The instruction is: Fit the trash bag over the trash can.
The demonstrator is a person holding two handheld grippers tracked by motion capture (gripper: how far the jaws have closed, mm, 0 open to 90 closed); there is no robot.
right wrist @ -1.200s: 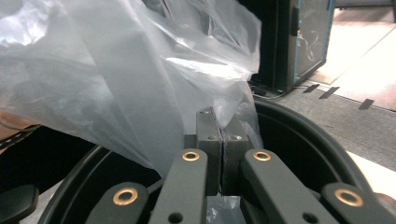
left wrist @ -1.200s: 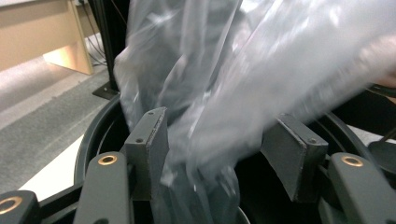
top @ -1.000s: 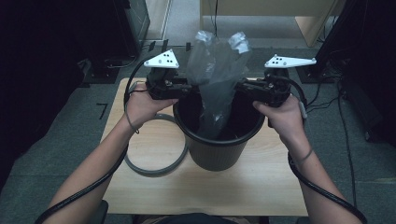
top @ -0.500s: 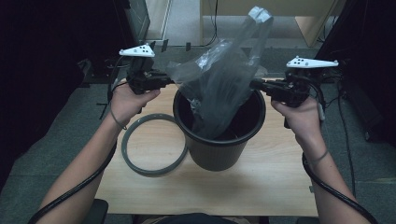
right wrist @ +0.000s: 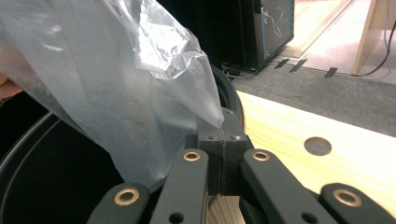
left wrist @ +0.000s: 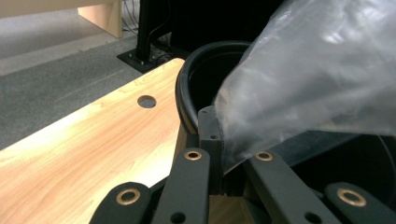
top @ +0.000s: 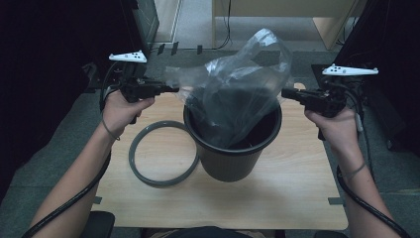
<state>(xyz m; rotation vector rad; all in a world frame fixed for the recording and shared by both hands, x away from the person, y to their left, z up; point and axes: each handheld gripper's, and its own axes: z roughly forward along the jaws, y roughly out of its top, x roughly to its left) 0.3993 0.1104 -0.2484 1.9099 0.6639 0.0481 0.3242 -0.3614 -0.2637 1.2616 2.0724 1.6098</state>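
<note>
1. Pulling time: the left gripper (top: 174,89) and the right gripper (top: 285,92) each pinch one edge of the clear bag (top: 237,94), jaws pressed tight on the plastic.
2. Bag hangs stretched above the black bin (top: 233,158), its bottom dipping inside.
3. Not done yet, I think: folding the bag over the rim, then fitting the grey ring (top: 163,153), which lies on the table (top: 297,193).

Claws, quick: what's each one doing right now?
Left claw: shut on the plastic bag.
Right claw: shut on the plastic bag's other edge.
</note>
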